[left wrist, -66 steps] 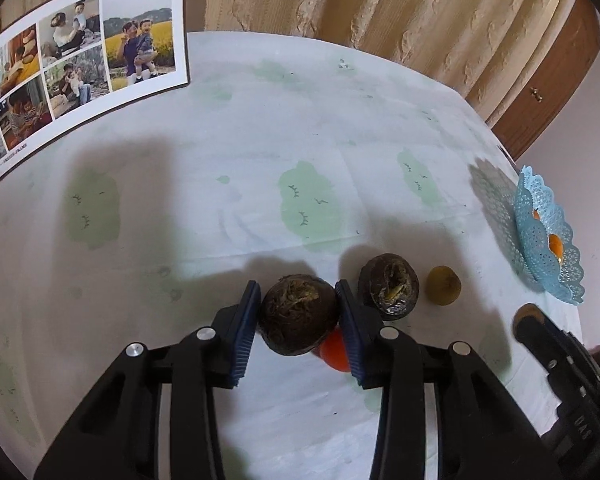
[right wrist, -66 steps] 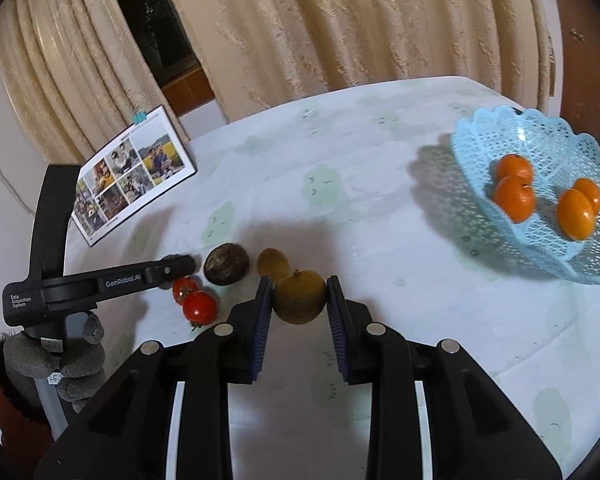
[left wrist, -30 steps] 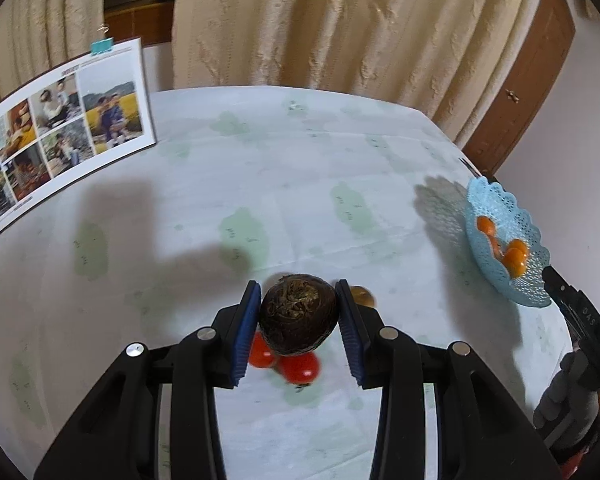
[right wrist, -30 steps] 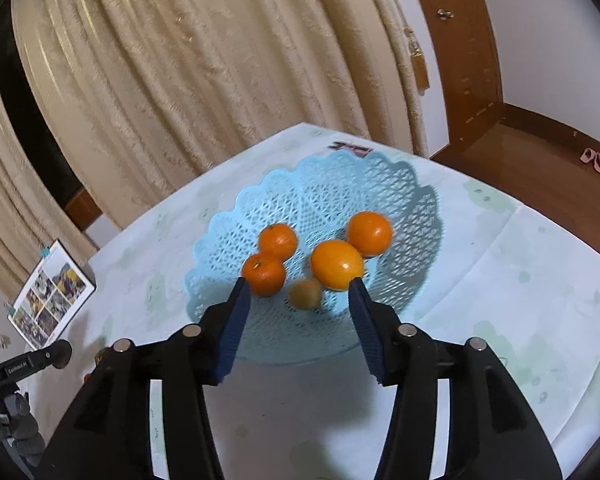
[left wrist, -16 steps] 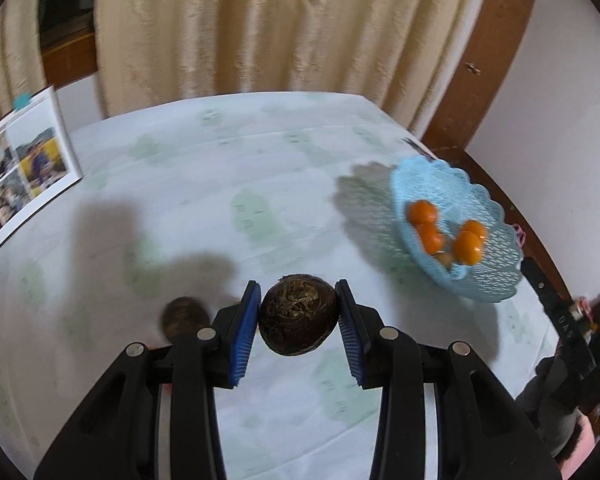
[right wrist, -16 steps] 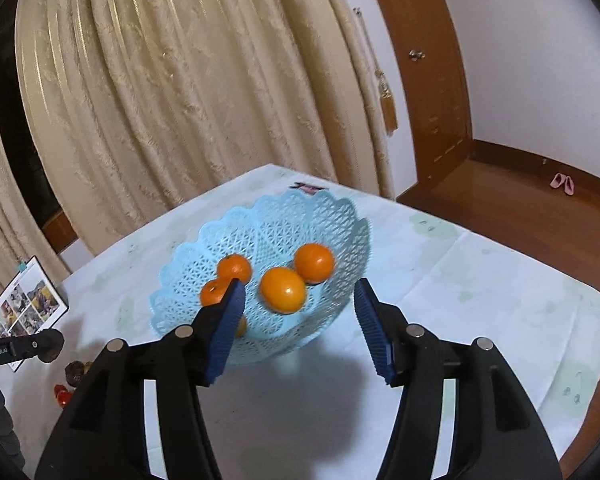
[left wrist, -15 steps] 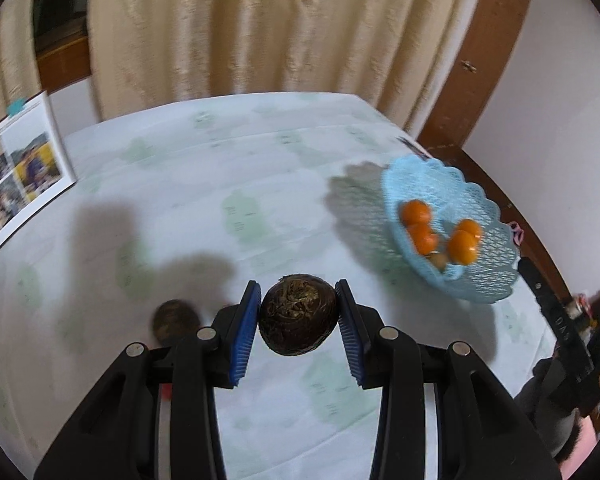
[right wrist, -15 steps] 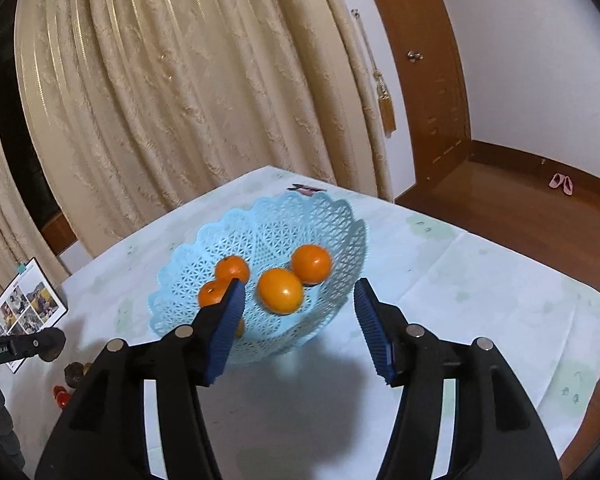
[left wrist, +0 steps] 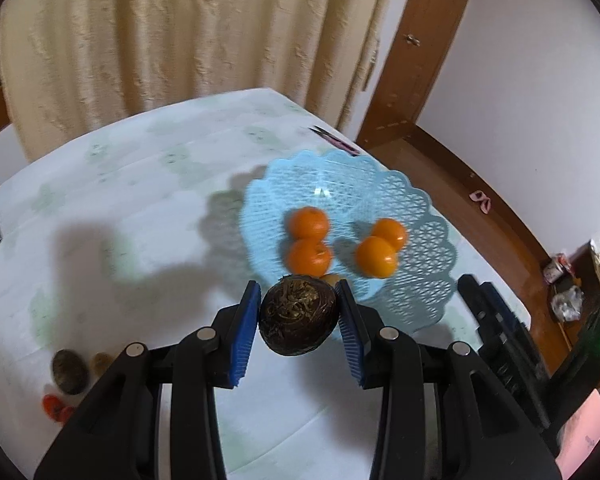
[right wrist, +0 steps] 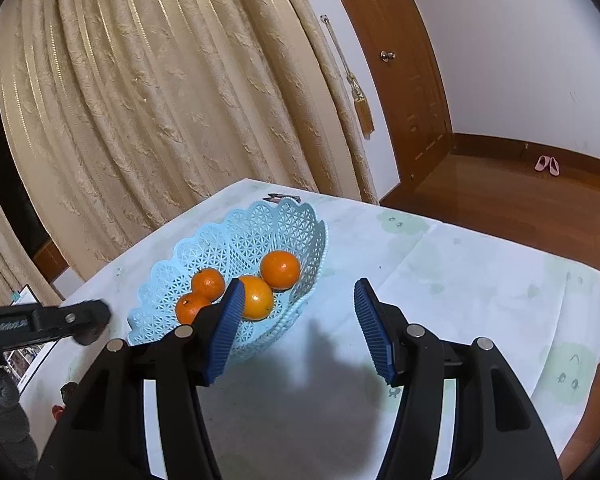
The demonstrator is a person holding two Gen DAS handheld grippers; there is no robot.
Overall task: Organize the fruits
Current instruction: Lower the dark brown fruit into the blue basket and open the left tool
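The left tool is clenching a dark wrinkled fruit beside the blue basket — the right tool is gaping, holding nothing.

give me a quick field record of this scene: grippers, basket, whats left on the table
left gripper: shut on dark brown fruit, near the basket's front edge
right gripper: open, nothing between its pads, jaws just opened wider
basket: light blue lattice, on the tablecloth
in basket: four oranges, plus a small yellowish fruit mostly hidden
left on table: dark fruit, small brownish fruit, red fruits
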